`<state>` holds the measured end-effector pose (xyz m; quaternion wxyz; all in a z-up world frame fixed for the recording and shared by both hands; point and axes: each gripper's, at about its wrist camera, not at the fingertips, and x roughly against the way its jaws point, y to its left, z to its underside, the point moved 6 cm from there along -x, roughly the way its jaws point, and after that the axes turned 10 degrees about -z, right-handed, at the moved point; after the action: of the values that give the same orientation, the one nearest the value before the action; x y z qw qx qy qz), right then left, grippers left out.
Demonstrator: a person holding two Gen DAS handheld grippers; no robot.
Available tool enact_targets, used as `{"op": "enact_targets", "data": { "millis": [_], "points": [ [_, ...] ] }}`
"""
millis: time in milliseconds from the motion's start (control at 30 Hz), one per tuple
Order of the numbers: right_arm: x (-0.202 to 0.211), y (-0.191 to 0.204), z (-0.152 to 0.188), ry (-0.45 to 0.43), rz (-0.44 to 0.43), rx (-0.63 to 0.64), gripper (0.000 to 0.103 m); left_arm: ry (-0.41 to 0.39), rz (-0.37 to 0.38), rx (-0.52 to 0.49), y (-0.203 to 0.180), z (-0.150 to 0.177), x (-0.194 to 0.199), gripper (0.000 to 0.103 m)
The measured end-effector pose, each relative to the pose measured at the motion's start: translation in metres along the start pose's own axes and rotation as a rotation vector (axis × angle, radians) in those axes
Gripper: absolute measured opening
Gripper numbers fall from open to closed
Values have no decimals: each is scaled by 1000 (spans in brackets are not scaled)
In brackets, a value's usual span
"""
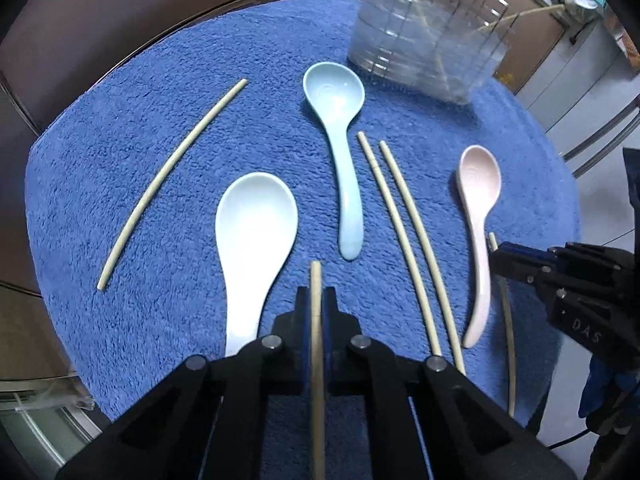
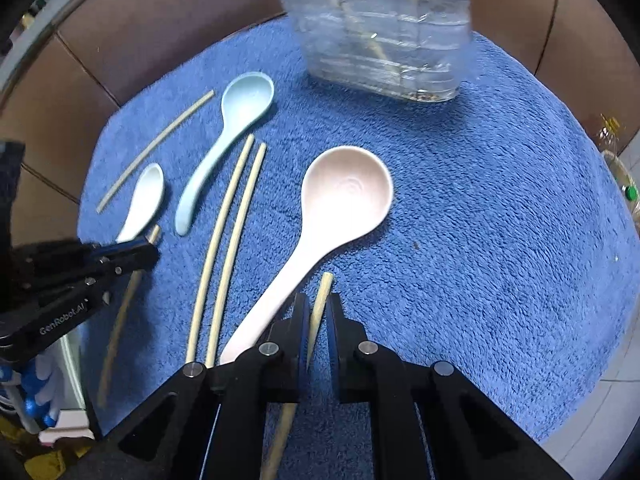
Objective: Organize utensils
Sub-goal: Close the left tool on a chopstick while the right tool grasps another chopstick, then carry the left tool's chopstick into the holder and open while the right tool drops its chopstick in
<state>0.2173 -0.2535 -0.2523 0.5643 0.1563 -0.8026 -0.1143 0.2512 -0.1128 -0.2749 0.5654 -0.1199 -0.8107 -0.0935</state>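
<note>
While both point down at the blue towel [image 1: 160, 128] | left gripper [image 1: 316, 300] pinches a chopstick [image 1: 316, 280] | right gripper [image 2: 318, 308] pinches another chopstick [image 2: 324, 288] beside the pink spoon [image 2: 344, 196]

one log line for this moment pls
left hand-held gripper: shut on chopstick | right hand-held gripper: shut on chopstick | spoons: on towel

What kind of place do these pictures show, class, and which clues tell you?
Probably a home kitchen or dining spot: a blue towel laid with spoons and chopsticks, a clear utensil holder, and tiled floor around it.
</note>
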Motion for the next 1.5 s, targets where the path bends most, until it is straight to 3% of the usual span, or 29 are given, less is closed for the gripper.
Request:
{"op": "enact_targets", "data": {
  "millis": [300, 467, 767, 1233, 1500],
  "points": [
    [50, 3, 5, -191, -142, -9, 7, -181, 67, 1, 7, 6, 41, 5],
    [77, 10, 10, -299, -172, 30, 7, -285, 53, -7, 3, 10, 67, 5],
    [101, 17, 24, -411, -194, 44, 6, -438, 17, 11, 0, 13, 107, 5],
    [140, 41, 32, -523, -194, 94, 6, -604, -50, -26, -20, 15, 147, 5],
    [162, 50, 27, -600, -191, 143, 6, -632, -66, -27, -24, 11, 155, 5]
  ]
}}
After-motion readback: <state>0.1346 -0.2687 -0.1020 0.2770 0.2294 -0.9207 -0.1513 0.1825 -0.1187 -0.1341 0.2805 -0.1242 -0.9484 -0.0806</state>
